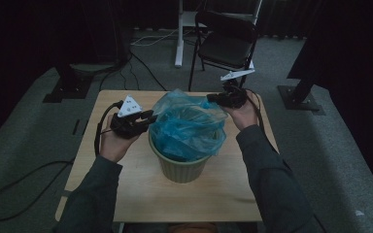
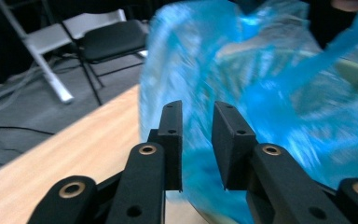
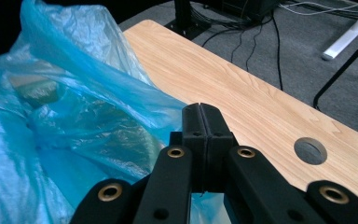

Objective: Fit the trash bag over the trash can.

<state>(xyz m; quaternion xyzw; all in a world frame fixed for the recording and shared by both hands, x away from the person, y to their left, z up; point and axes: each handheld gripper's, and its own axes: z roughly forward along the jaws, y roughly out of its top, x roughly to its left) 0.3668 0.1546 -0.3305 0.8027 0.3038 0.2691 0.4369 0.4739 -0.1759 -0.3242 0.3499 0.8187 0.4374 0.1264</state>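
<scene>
Slippage is the main risk. The blue bin liner (image 1: 189,124) sits bunched in the pale green bin (image 1: 179,167) at the middle of the high view, on the wooden table (image 1: 126,189). The right claw (image 3: 200,114), at the upper right of the bin, has its jaws pressed together, and whether film is pinched between them I cannot tell; if not, a pull gathers nothing. The left claw (image 2: 196,140), at the bin's left rim, stands with jaws apart and liner film behind the gap, not clamped. A one-sided tug could tear the thin plastic or tip the light bin.
</scene>
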